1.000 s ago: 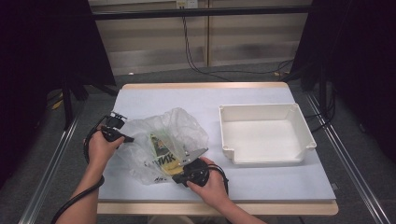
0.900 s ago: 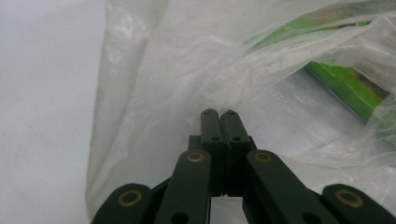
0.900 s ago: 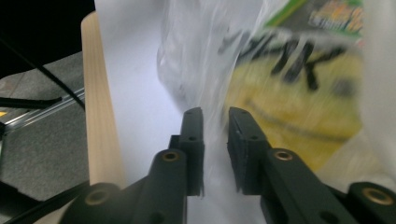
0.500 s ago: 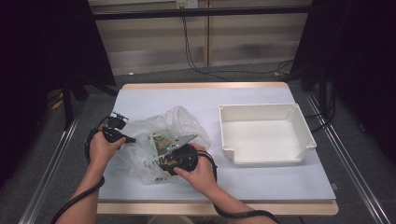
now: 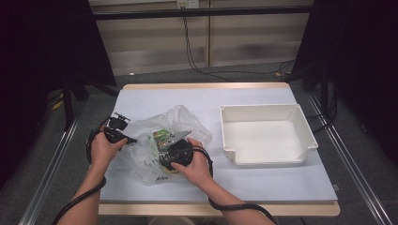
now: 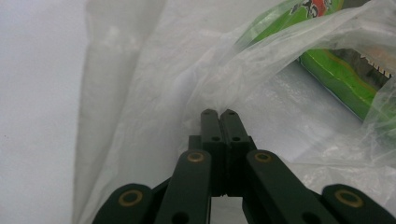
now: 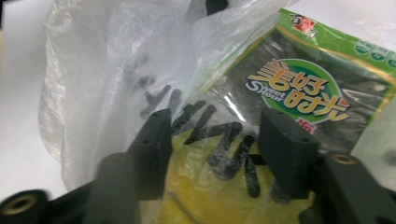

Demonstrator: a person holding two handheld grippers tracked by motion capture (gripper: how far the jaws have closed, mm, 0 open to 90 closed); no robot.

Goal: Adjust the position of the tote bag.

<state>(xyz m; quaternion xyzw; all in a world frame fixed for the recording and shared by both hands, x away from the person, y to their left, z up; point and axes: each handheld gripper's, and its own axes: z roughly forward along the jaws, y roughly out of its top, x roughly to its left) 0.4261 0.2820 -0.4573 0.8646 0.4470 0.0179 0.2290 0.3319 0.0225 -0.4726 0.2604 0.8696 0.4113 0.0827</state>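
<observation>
While the left gripper (image 6: 218,113) is clenched on a fold of the clear plastic bag (image 5: 141,140), the right gripper (image 7: 212,133) has just been opening, released, over the green snack packet (image 7: 299,88) inside this bag, left of the white tray (image 5: 307,140).

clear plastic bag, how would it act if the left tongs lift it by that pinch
The thin clear plastic bag is crumpled and gathered where the left tongs are shut on it, so it would probably hang limp. The green snack packet and a yellow item inside would likely slide towards the lowest point. The glossy film may slip.
</observation>
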